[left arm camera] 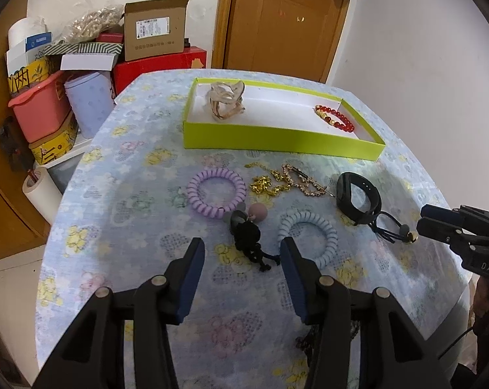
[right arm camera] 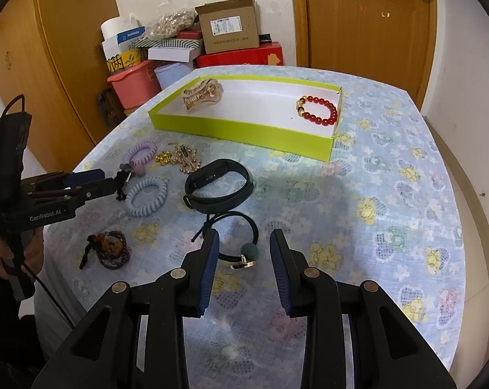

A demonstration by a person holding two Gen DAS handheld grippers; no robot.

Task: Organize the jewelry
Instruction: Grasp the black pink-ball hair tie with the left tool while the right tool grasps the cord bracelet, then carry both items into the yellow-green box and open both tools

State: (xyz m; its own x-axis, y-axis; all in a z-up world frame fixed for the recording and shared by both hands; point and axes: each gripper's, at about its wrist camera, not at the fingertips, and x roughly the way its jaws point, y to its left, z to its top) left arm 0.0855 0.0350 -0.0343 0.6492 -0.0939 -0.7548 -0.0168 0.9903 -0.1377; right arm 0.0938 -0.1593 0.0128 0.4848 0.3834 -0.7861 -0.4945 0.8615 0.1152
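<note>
From the left wrist view, the left gripper (left arm camera: 241, 253) hangs over the counter (left arm camera: 131, 194) with its jaws spread wide and nothing pressed between them; the black hair tie with a pink bobble (left arm camera: 247, 236) lies in the gap just ahead of the pads, its tail reaching toward the right-hand jaw, which makes it the likely next pick. The pale blue coil hair tie (left arm camera: 309, 240) lies just beyond the right-hand jaw, partly hidden behind it, and the purple coil hair tie (left arm camera: 215, 193) sits farther ahead, slightly to the left. Ahead again are a gold chain (left arm camera: 267, 184) and a rhinestone clip (left arm camera: 301, 178), close together. Farthest ahead stands the green tray (left arm camera: 276, 139), already holding a gold hair claw (left arm camera: 226, 99) and a red bead bracelet (left arm camera: 335, 117), so sorted pieces evidently go there while the loose ones wait in front of it. In the right wrist view, the right gripper (right arm camera: 242, 253) holds its jaws partly open and empty, straddling the bead end of a black elastic hair tie (right arm camera: 244, 249), whose loop passes behind the left-hand jaw; whether a pad touches it I cannot tell. The black wristband (right arm camera: 218, 184) lies just ahead of the jaws, and a dark bead bracelet (right arm camera: 110, 249) rests off to their left, near the other gripper.
</note>
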